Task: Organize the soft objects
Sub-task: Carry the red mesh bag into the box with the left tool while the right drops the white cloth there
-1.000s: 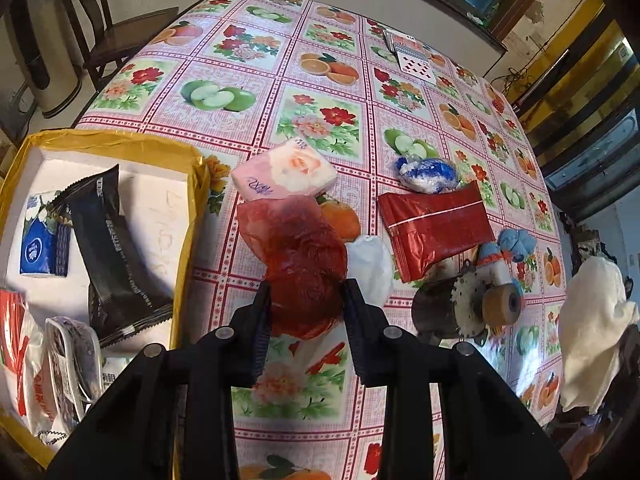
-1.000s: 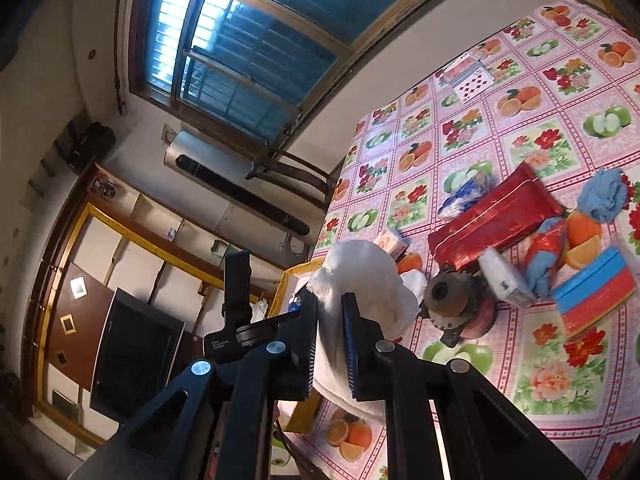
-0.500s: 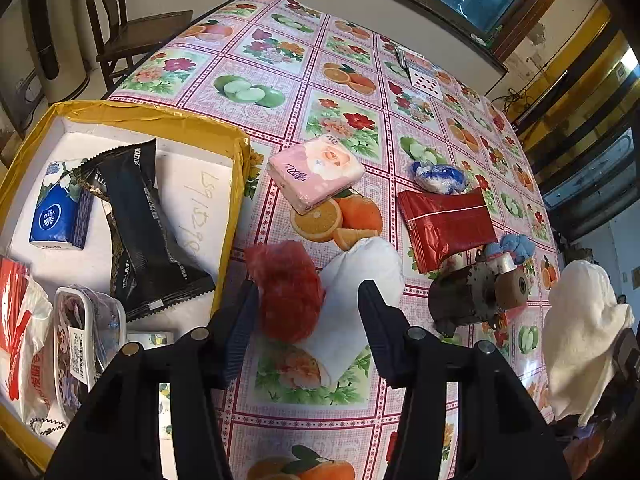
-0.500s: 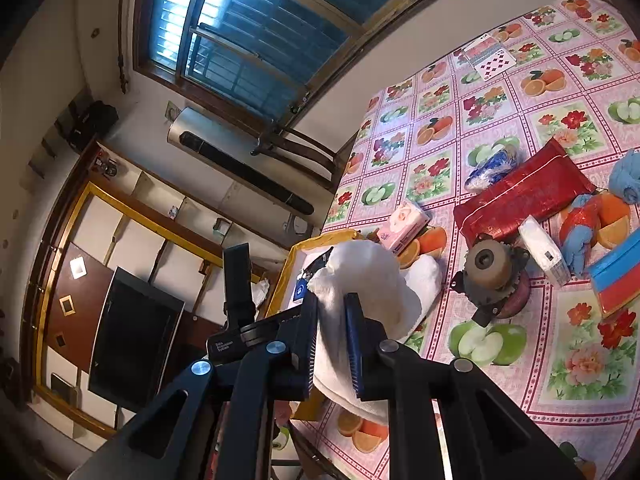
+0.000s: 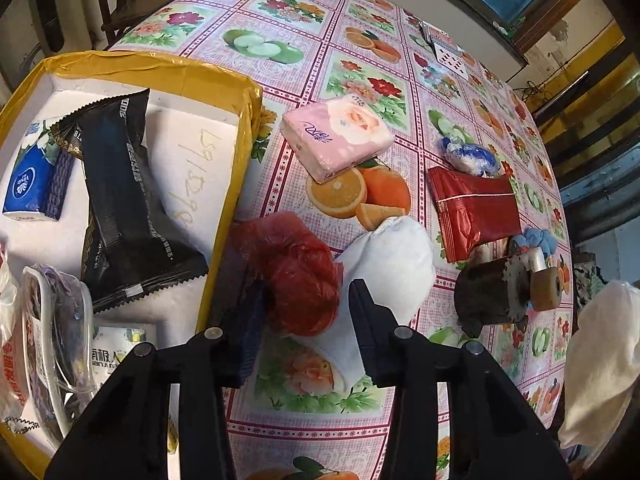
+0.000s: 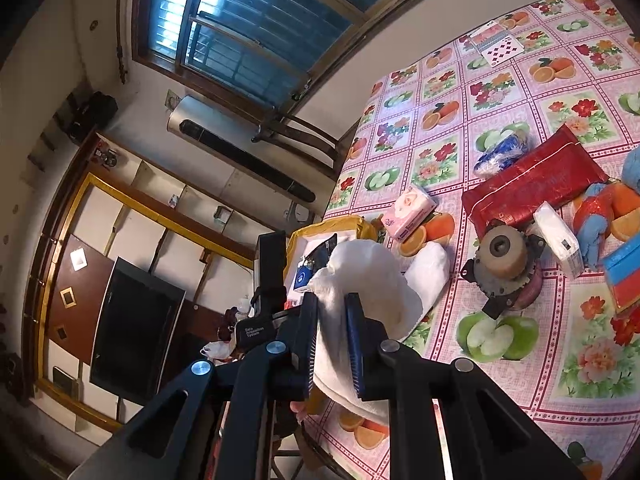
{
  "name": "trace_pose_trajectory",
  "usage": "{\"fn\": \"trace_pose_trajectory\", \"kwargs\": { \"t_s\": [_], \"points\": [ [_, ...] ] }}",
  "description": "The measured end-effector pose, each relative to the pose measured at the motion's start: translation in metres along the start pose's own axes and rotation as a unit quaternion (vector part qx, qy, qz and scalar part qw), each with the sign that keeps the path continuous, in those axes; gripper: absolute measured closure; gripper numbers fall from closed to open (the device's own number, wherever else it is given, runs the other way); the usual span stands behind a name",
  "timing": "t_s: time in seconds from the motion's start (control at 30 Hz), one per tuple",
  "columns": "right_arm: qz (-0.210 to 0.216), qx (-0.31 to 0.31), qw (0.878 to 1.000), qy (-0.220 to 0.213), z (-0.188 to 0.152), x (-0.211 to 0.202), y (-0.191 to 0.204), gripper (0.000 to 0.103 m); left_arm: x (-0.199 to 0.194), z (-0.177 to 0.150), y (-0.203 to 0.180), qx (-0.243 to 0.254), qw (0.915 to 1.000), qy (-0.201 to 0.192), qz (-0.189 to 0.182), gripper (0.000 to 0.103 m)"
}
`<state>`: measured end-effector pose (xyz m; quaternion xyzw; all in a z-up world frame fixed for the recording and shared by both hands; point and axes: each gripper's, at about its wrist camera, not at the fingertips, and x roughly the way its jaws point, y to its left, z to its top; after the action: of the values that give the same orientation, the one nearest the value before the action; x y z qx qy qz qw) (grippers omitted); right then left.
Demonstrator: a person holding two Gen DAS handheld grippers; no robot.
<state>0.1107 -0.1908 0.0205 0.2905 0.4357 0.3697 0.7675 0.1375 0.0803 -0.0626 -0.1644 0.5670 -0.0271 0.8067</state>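
Your left hand-held gripper [image 5: 306, 312] has its fingers spread wide on either side of a crumpled red plastic bag [image 5: 294, 276], which sits between them; whether either finger actually presses it is hard to tell. The bag lies on the surface [image 5: 280, 28] just beside the yellow-edged box [image 5: 236, 160] and rests against a white pouch [image 5: 390, 264]. Inside the box you already have a black packet [image 5: 124, 204] and a blue tissue pack [image 5: 34, 178]. Farther out on the surface lie a pink tissue pack [image 5: 340, 136], a red foil packet [image 5: 474, 210] and a blue-and-white bundle [image 5: 468, 156], with a dark metal gear part [image 5: 496, 292] off to the right.

Your right hand-held gripper [image 6: 332, 342] is closed tightly on a white cloth [image 6: 368, 284], held up above the surface near the box.
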Motion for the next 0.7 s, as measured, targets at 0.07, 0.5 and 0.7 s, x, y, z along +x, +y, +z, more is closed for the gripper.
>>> {"fn": "trace_pose_trajectory", "kwargs": {
  "t_s": [0.07,0.5,0.7],
  "points": [
    [0.000,-0.002,1.000,0.000,-0.001,0.000,0.002,0.086,-0.001,0.002,-0.001,0.000,0.9999,-0.013,0.005,0.064],
    [0.015,-0.022,0.999,0.023,0.005,0.047,0.040,0.086,-0.073,0.001,0.017,0.015,0.9971,-0.065,-0.037,0.084],
    [0.009,-0.038,0.997,0.066,0.025,0.142,0.072,0.087,-0.124,0.013,0.088,-0.036,0.9920,-0.121,0.013,0.084]
  ]
}}
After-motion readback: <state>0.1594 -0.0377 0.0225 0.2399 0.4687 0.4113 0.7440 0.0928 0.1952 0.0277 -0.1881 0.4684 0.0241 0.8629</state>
